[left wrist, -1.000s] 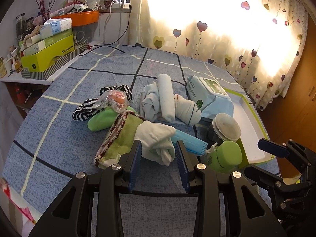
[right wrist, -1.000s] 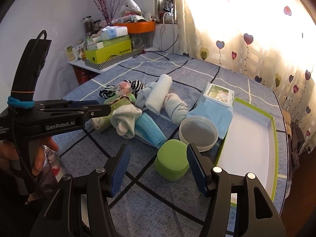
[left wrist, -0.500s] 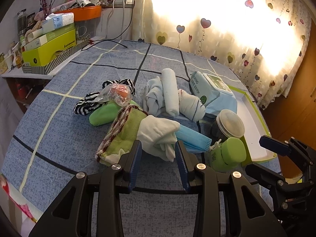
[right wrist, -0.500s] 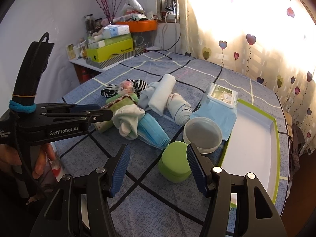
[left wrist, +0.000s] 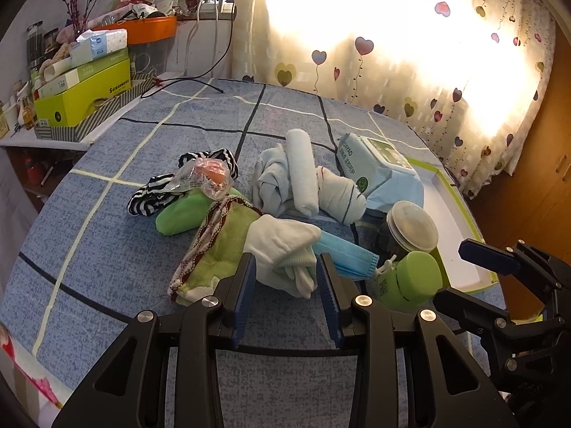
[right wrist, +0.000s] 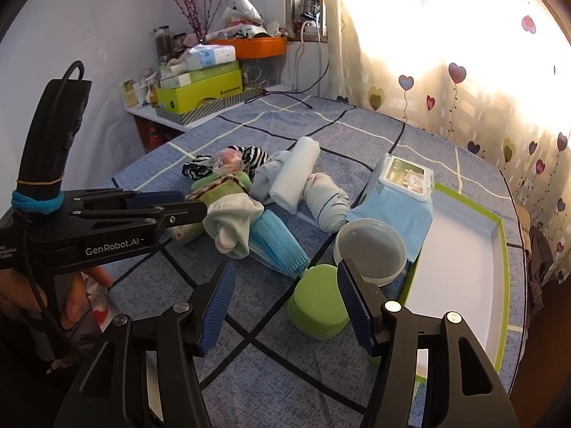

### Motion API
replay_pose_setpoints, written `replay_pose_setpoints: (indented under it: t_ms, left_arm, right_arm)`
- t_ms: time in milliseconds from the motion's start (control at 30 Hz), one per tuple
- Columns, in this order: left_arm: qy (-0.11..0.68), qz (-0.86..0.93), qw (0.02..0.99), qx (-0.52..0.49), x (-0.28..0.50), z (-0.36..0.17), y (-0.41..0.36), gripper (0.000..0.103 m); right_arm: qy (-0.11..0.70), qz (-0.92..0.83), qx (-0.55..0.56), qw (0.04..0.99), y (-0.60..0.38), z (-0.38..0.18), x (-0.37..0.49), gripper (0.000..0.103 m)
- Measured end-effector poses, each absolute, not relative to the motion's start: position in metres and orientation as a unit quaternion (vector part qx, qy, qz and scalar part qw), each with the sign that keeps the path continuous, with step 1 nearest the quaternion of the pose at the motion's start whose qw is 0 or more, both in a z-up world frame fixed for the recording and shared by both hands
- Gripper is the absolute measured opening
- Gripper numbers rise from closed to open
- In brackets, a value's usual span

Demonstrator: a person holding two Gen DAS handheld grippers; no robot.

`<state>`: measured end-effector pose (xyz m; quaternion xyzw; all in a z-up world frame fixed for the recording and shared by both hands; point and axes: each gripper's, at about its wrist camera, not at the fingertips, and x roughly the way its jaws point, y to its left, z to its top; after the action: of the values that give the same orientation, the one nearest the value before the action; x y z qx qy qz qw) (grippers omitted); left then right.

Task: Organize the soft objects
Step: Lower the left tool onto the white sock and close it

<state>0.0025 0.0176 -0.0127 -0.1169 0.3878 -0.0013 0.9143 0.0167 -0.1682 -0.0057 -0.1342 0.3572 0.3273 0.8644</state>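
The blue checked table cover (right wrist: 321,385) bore everything. At its right edge lay the white tray with green rim (right wrist: 501,249), bare inside, in my judgement the destination for the soft goods. The wet-wipe pack (right wrist: 396,203) leaned on the tray's near wall, partly blocking that side. The soft items lay heaped mid-table: green towel (left wrist: 221,246), rolled white cloth (left wrist: 301,174), blue face mask (left wrist: 342,253) and white sock (left wrist: 282,249). The left gripper (left wrist: 285,278) stood with jaws apart, the sock's near end between its pads, not visibly pinched; a first pick seemed intended. The right gripper (right wrist: 285,306) was held open and empty above the green case (right wrist: 316,303). The lidded tub (right wrist: 371,249) and that case, 2 hard items, stood between heap and tray
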Motion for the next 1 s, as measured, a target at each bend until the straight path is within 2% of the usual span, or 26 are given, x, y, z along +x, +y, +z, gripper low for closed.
replay_pose_setpoints:
  t_ms: [167, 200, 233, 267, 1000]
  left_arm:
    - [0.387, -0.004, 0.915, -0.116, 0.005, -0.013, 0.018, 0.037]
    - [0.388, -0.004, 0.914, -0.117, 0.006, -0.014, 0.019, 0.042]
    - [0.388, -0.002, 0.914, -0.117, 0.006, -0.014, 0.019, 0.051]
    - [0.388, -0.002, 0.914, -0.118, 0.006, -0.015, 0.020, 0.053]
    - [0.432, -0.004, 0.897, -0.096, 0.040, -0.045, 0.013, 0.053]
  right_arm:
    - [0.358, 0.329, -0.134, 0.864, -0.167, -0.006, 0.019, 0.059]
    - [0.357, 0.329, -0.133, 0.864, -0.167, -0.006, 0.019, 0.059]
    - [0.358, 0.330, -0.133, 0.863, -0.166, -0.007, 0.020, 0.059]
    - [0.358, 0.330, -0.132, 0.863, -0.166, -0.007, 0.021, 0.059]
    - [0.367, 0.339, -0.134, 0.856, -0.155, -0.011, 0.040, 0.059]
